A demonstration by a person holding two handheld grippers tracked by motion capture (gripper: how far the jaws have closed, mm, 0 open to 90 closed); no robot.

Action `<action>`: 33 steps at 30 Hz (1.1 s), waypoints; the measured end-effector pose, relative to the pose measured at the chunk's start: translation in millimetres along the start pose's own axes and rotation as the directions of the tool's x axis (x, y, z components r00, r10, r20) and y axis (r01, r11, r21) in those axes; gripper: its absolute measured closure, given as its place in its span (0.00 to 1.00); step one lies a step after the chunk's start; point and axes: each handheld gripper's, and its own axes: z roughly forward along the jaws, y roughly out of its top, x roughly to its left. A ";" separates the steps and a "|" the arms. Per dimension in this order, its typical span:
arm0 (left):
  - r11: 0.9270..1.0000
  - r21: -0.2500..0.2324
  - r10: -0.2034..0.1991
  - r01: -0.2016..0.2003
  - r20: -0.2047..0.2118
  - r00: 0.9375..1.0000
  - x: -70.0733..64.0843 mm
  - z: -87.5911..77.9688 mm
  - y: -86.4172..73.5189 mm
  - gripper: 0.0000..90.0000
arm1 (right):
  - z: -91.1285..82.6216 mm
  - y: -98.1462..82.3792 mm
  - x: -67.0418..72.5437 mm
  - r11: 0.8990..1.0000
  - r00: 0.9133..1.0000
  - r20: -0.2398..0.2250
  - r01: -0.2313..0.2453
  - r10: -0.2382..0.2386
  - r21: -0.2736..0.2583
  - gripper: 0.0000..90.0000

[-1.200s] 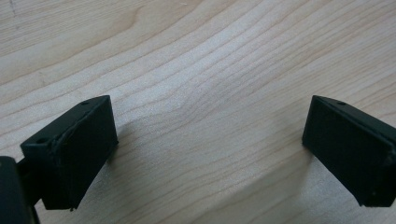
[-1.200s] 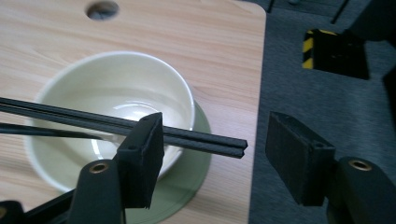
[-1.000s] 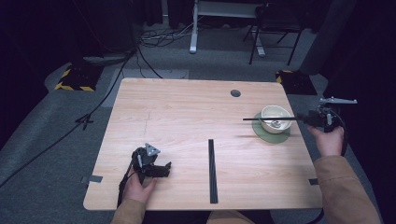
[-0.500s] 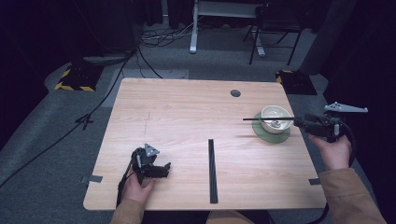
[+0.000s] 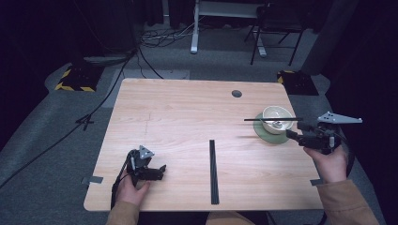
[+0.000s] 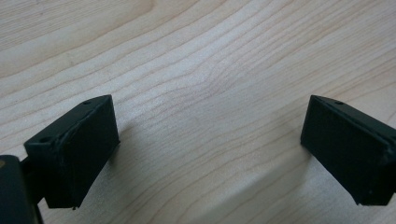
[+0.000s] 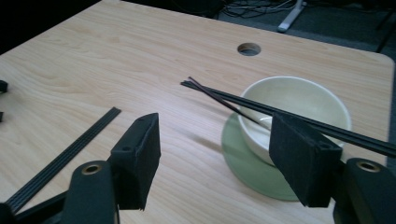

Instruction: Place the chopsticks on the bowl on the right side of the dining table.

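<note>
A pale bowl (image 5: 277, 116) stands on a green saucer (image 5: 268, 135) at the table's right side. A pair of black chopsticks (image 5: 263, 119) lies across the bowl's rim, tips pointing left. My right gripper (image 5: 295, 131) hovers just right of the saucer, open and holding nothing. In the right gripper view its jaws (image 7: 215, 126) frame the bowl (image 7: 299, 100), and the chopsticks (image 7: 224, 95) run behind the right-hand jaw. My left gripper (image 5: 161, 171) rests open near the table's front left corner. Its own view (image 6: 210, 121) has bare wood between the jaws.
A long black strip (image 5: 212, 171) lies lengthwise on the wooden table (image 5: 187, 117), front centre; it also shows in the right gripper view (image 7: 65, 156). A round cable hole (image 5: 236, 93) sits behind the bowl. Chairs, cables and a desk frame stand on the floor beyond.
My right gripper has drifted toward the near edge, staying beside the saucer. The left gripper, bowl and chopsticks have not moved.
</note>
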 end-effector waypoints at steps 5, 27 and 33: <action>1.000 -0.003 0.004 -0.004 0.013 1.000 0.5 -1.2 -2.1 0.05 | 3.4 -8.3 16.3 1.000 0.999 -0.032 0.024 -0.024 -0.007 0.38; 1.000 -0.002 0.005 -0.005 0.004 1.000 0.2 -2.2 -2.9 0.05 | 34.3 -62.3 49.3 0.998 0.982 -0.190 0.005 0.007 0.062 0.37; 1.000 -0.002 0.005 -0.005 0.003 1.000 0.2 -2.2 -2.9 0.05 | 46.6 -77.0 57.0 0.995 0.985 -0.174 0.024 -0.006 0.101 0.37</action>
